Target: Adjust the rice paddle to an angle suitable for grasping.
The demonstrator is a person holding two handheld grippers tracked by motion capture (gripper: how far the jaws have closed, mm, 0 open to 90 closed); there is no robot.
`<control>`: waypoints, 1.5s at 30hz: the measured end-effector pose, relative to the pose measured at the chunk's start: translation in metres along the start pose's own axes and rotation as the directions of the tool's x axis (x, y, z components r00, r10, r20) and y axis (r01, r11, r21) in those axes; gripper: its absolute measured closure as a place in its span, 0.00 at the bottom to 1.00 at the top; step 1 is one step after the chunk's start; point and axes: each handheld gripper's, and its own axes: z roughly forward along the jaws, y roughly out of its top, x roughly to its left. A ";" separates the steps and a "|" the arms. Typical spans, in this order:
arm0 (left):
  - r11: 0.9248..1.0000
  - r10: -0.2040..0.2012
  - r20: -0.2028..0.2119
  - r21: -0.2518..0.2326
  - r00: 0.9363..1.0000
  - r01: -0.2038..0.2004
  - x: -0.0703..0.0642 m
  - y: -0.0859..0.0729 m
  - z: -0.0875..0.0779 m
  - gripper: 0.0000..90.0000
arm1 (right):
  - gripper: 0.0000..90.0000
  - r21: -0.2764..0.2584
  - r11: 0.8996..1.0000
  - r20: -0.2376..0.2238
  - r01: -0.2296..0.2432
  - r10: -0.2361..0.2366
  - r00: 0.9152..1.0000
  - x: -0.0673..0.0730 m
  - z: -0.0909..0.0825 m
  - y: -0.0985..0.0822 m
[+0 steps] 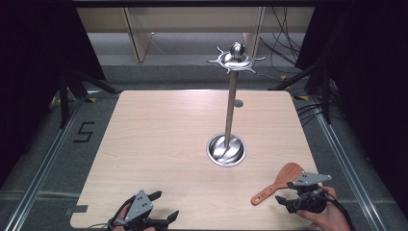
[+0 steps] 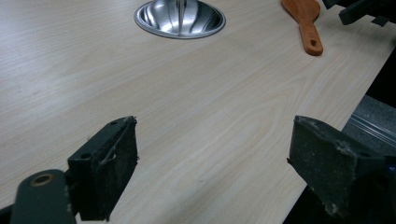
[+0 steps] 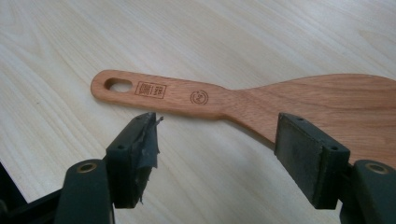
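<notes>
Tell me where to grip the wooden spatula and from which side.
Grip the wooden spatula across its narrow handle, near the neck. It lies flat, so come from above with the open right gripper, already beside it, jaws on the handle's two long edges; the blade looks too wide.

The counter (image 1: 159, 144) was a pale wood-grain board with rounded corners, set on a grey floor. A round, shiny metal base (image 1: 226, 150) sat right of its centre, with a thin metal pole (image 1: 231, 106) rising upright from it to a spiked metal top (image 1: 235, 58). A reddish wooden spatula (image 1: 280, 183) lay flat near the front right corner, well apart from the base, its holed handle pointing toward the front edge.
</notes>
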 end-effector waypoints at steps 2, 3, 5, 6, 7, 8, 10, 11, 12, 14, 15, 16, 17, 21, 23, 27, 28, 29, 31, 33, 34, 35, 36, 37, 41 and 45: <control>1.000 0.000 -0.001 0.001 1.000 0.000 0.000 0.000 0.000 0.16 | 0.35 0.007 1.000 -0.002 0.007 -0.007 1.000 0.001 0.000 0.000; 1.000 0.000 0.000 -0.001 1.000 0.000 0.000 0.000 0.000 0.16 | 0.35 -0.037 0.999 0.007 0.002 -0.001 1.000 0.002 0.004 -0.001; 1.000 0.000 0.000 -0.002 1.000 0.000 0.000 0.000 0.000 0.16 | 0.35 0.004 1.000 0.003 0.022 -0.022 1.000 0.001 0.000 0.001; 1.000 0.000 -0.001 0.000 1.000 0.000 0.000 0.000 0.000 0.16 | 0.34 -0.031 0.999 0.000 -0.014 0.014 1.000 0.005 0.004 0.000; 1.000 -0.003 0.004 -0.005 1.000 0.003 0.000 0.000 0.001 0.16 | 0.34 -0.026 1.000 -0.020 0.012 -0.012 1.000 0.003 0.004 0.001; 1.000 -0.003 -0.003 0.001 1.000 0.003 0.000 0.000 0.000 0.16 | 0.34 -0.017 1.000 -0.033 0.003 -0.004 0.999 0.004 0.002 0.003; 1.000 -0.009 -0.001 -0.004 1.000 0.008 -0.001 0.000 0.001 0.16 | 0.34 -0.037 0.999 -0.025 0.022 -0.023 0.999 0.005 0.006 0.004; 1.000 -0.011 0.003 -0.011 1.000 0.011 0.000 0.000 0.002 0.16 | 0.34 0.000 1.000 -0.040 0.030 -0.030 0.999 0.005 0.003 0.007; 1.000 -0.005 0.006 -0.004 1.000 0.005 0.000 0.000 0.001 0.16 | 0.34 -0.041 0.997 -0.039 0.060 -0.061 0.997 0.005 0.007 0.008; 1.000 -0.004 0.005 -0.004 1.000 0.004 0.000 0.000 0.001 0.16 | 0.34 -0.017 0.998 -0.045 0.066 -0.067 0.997 0.006 0.006 0.012; 1.000 -0.001 0.005 -0.003 1.000 0.001 0.000 0.000 0.001 0.16 | 0.34 -0.054 0.995 -0.042 0.082 -0.084 0.996 0.007 0.010 0.012; 1.000 -0.001 0.005 -0.003 1.000 0.001 0.000 0.000 0.001 0.16 | 0.34 -0.054 0.995 -0.042 0.082 -0.084 0.996 0.007 0.010 0.012; 1.000 -0.007 0.006 -0.009 1.000 0.007 0.000 0.000 0.002 0.16 | 0.34 -0.042 0.997 -0.045 0.065 -0.067 0.997 0.009 0.010 0.014; 1.000 0.000 0.006 -0.002 1.000 0.000 0.000 0.000 0.001 0.16 | 0.33 -0.060 0.992 -0.064 0.112 -0.115 0.991 0.011 0.019 0.018; 1.000 -0.002 0.008 -0.001 1.000 0.002 0.000 0.000 0.002 0.16 | 0.33 -0.059 0.988 -0.065 0.142 -0.146 0.987 0.013 0.022 0.020; 1.000 0.001 0.008 0.000 1.000 -0.001 0.001 0.000 0.002 0.16 | 0.33 -0.071 0.983 -0.070 0.167 -0.172 0.983 0.012 0.025 0.022; 1.000 0.003 0.010 0.001 1.000 -0.003 0.000 0.000 0.002 0.16 | 0.33 -0.065 0.985 -0.079 0.157 -0.162 0.984 0.012 0.027 0.023; 1.000 0.003 0.010 0.001 1.000 -0.003 0.000 0.000 0.002 0.16 | 0.33 -0.065 0.985 -0.079 0.157 -0.162 0.984 0.012 0.027 0.023; 1.000 0.001 0.011 -0.001 1.000 -0.001 0.000 0.000 0.002 0.16 | 0.33 -0.063 0.985 -0.093 0.159 -0.164 0.982 0.012 0.029 0.024; 1.000 0.001 0.009 0.000 1.000 -0.001 0.000 0.000 0.002 0.16 | 0.33 -0.065 0.982 -0.093 0.177 -0.182 0.979 0.011 0.032 0.024; 1.000 0.004 0.009 0.004 1.000 -0.005 0.000 0.000 0.002 0.16 | 0.32 -0.035 0.982 -0.114 0.186 -0.189 0.975 0.011 0.031 0.025; 1.000 -0.009 0.013 -0.009 1.000 0.009 -0.001 0.000 0.002 0.16 | 0.32 -0.042 0.982 -0.113 0.186 -0.190 0.975 0.012 0.033 0.024; 1.000 -0.009 0.013 -0.009 1.000 0.009 -0.001 0.000 0.002 0.16 | 0.32 -0.042 0.982 -0.113 0.186 -0.190 0.975 0.012 0.033 0.024; 1.000 0.001 0.011 -0.001 1.000 -0.001 0.000 0.000 0.002 0.16 | 0.32 -0.028 0.977 -0.121 0.211 -0.213 0.970 0.012 0.033 0.025; 0.999 0.026 0.002 0.021 1.000 -0.026 0.002 0.000 0.001 0.16 | 0.31 -0.029 0.975 -0.112 0.219 -0.221 0.969 0.014 0.036 0.025; 0.999 0.029 0.000 0.024 1.000 -0.029 0.002 0.000 0.001 0.16 | 0.31 -0.022 0.966 -0.126 0.256 -0.257 0.958 0.018 0.040 0.029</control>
